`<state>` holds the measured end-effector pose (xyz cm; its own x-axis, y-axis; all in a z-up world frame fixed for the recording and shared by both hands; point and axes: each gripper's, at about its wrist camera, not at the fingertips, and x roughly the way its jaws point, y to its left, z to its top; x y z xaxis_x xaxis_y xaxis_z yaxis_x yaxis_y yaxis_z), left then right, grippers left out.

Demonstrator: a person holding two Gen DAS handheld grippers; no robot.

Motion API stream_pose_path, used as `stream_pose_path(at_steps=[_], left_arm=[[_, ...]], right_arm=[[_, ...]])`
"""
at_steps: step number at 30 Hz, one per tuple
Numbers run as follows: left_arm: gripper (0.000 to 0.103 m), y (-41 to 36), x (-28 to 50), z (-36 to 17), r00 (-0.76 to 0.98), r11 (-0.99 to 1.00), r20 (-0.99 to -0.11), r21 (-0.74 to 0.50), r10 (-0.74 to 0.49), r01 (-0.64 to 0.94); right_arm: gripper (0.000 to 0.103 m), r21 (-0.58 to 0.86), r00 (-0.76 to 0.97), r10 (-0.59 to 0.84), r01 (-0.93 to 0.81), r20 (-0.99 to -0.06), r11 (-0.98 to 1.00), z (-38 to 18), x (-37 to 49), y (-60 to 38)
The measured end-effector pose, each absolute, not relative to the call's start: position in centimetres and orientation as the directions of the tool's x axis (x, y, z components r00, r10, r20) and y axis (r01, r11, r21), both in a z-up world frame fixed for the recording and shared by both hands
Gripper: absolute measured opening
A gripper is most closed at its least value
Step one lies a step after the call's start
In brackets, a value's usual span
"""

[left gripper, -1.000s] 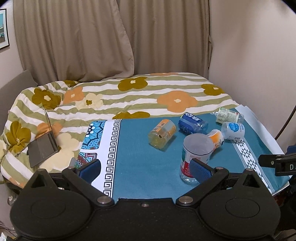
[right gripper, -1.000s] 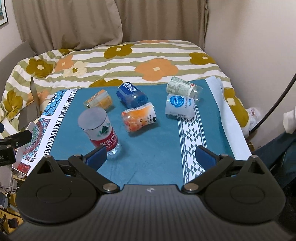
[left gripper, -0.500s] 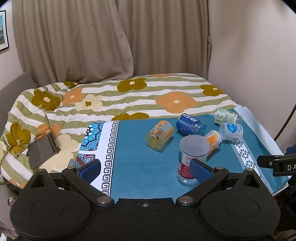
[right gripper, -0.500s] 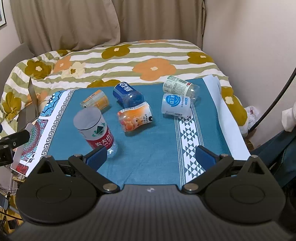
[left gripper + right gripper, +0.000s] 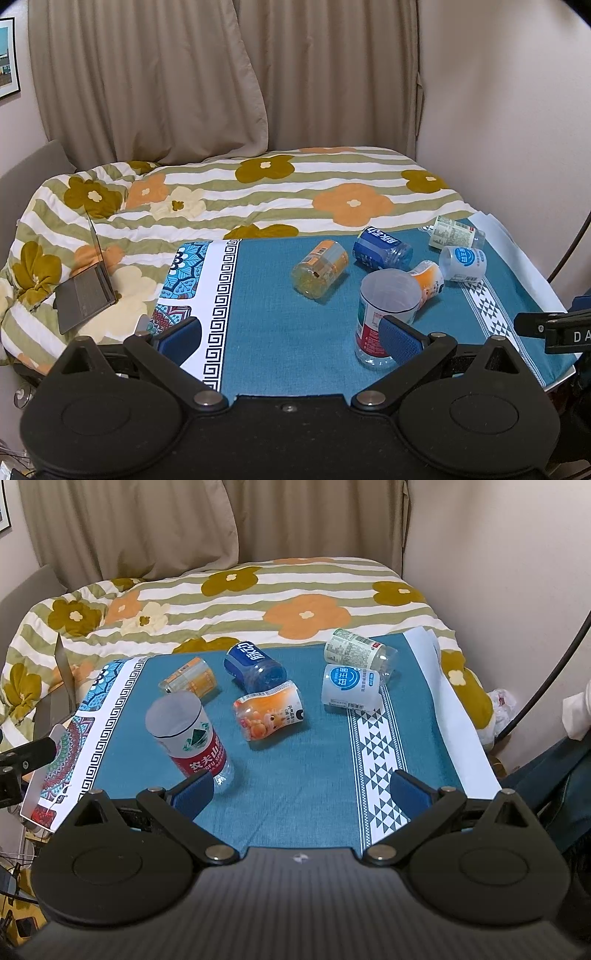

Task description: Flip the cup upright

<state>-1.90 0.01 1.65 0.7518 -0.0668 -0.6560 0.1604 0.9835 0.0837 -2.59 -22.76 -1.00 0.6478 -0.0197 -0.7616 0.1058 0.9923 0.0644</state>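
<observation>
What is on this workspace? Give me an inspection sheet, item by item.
Surface: teal tablecloth with patterned borders.
Job's things: red-label cup stands upright, open end up.
Clutter: five cut bottles lie on their sides: yellow, dark blue, orange, light blue, green-label.
Grippers: left gripper and right gripper open, empty.
Cables: black cable by the wall.
Surroundings: floral duvet, curtains, laptop.
</observation>
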Motion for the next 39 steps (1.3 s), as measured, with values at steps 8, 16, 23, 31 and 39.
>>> stream_pose_path(at_steps=[8, 16, 23, 31, 39], left_arm=[[0.103, 0.1, -1.9, 1.6, 0.752, 0.983, -0.656, 0.087, -0.065, 0.161], [0.103, 0.4, -1.7, 1.6, 0.75, 0.982, -0.658, 0.089, -0.068, 0.167], [0.103, 0.4, -1.5, 1.6, 0.755, 0.981, -0.653, 0.1, -0.061, 0.167], [0.103, 0.6, -1.0, 1.5, 0.756, 0.982, -0.653, 0.105, -0.05, 0.155], [0.103, 0.6, -0.7, 1.5, 0.762, 0.98, -0.645, 0.108, -0.057, 0.165]], right_arm=[[0.103, 0.065, 0.647, -0.02, 0.107, -0.762, 0.992, -1.0, -2.6, -22.8], [0.103, 0.064, 0.646, -0.021, 0.108, -0.763, 0.992, -1.0, -2.5, -22.7], [0.103, 0.064, 0.645, -0.021, 0.108, -0.764, 0.992, -1.1, -2.5, -22.8], [0.103, 0.065, 0.644, -0.022, 0.111, -0.764, 0.992, -1.0, -2.4, -22.7], [0.103, 0.064, 0.645, -0.023, 0.112, -0.764, 0.992, -1.1, -2.4, -22.8]])
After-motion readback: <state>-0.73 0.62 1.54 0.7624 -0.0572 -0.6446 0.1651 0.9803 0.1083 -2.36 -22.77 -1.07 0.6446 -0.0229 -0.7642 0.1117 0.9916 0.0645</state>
